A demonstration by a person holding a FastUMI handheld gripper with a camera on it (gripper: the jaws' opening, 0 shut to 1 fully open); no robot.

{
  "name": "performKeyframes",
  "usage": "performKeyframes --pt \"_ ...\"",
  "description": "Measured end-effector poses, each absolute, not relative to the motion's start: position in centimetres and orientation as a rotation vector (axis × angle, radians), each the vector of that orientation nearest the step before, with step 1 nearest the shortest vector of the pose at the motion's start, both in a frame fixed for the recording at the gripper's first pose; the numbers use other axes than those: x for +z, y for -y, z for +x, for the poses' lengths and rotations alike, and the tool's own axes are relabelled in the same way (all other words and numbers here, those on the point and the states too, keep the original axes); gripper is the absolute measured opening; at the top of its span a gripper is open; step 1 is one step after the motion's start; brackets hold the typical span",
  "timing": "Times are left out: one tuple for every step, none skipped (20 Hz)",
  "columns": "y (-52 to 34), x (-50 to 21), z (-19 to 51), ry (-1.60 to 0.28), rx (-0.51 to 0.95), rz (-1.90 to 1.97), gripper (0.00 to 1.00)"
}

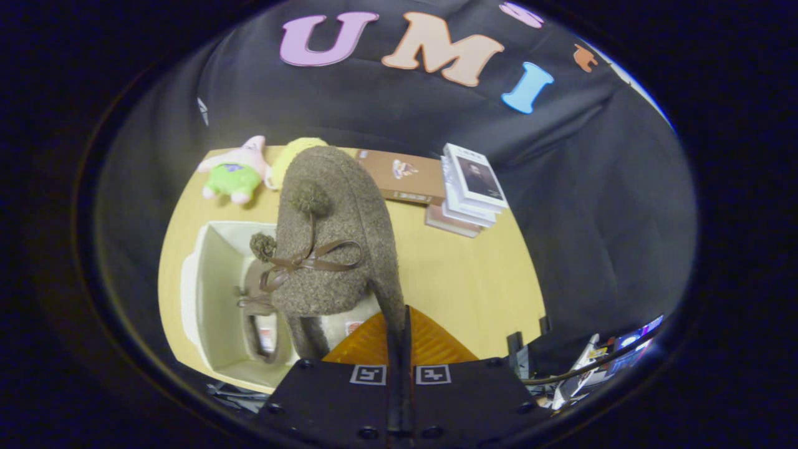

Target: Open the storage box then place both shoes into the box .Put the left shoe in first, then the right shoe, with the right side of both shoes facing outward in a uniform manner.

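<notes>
**Second felt shoe held above the open box, one already inside**

The brown woolly felt shoe with two pompoms and a brown leather bow [340, 231] hangs in the air just ahead of the gripper [399, 324], over the near edge of the box. Its long axis runs straight away from the fingers: the heel end lies at the fingertips and the rounded toe points toward the far side of the table. The bow and pompoms face up and to the left.

The two orange ribbed fingers [430, 346] are pressed together on the thin rim of the shoe's heel opening, so the tool is clenched on the shoe, with almost no gap between the pads.

Below and to the left of the held shoe sits the open cream-white rectangular storage box [215, 280]. A second brown felt shoe of the same kind [259, 312] lies inside it, partly hidden by the held one, its own bow visible. That makes two shoes and one box.

The box rests on a yellow wooden table [461, 280]. Along the table's far edge are a pink star-shaped plush toy in green shorts [234, 174], a yellow plush toy [288, 159] mostly hidden behind the shoe, a flat brown cardboard box [402, 174], and one stack of white books [471, 187].
</notes>
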State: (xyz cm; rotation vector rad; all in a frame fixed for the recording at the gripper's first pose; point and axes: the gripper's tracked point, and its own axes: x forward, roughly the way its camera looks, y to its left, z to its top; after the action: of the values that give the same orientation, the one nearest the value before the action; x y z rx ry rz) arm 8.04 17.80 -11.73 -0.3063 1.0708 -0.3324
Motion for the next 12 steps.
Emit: performKeyframes --pt "-19.4 -12.6 8.1 -1.073 -0.303 -0.279 0.03" --pt "-20.8 -13.4 8.2 -1.077 -0.274 -0.251 0.03" --pt "-21.9 -14.5 8.1 -1.085 -0.251 -0.227 0.03" --pt "-22.6 -15.6 7.9 -1.099 -0.236 -0.212 0.03" --pt "-22.9 -16.9 7.5 -1.121 -0.231 -0.211 0.03" --pt "-23.0 -18.3 7.1 -1.148 -0.232 -0.222 0.03" --pt "-22.9 -19.4 6.7 -1.177 -0.236 -0.234 0.03" --pt "-22.9 -20.9 6.2 -1.208 -0.238 -0.252 0.03" --pt "-22.8 -22.1 5.9 -1.236 -0.234 -0.266 0.03" --pt "-22.7 -23.2 5.5 -1.259 -0.231 -0.288 0.03" --pt "-22.5 -24.0 5.3 -1.277 -0.228 -0.313 0.03" --pt "-22.2 -24.6 5.2 -1.29 -0.224 -0.339 0.03"
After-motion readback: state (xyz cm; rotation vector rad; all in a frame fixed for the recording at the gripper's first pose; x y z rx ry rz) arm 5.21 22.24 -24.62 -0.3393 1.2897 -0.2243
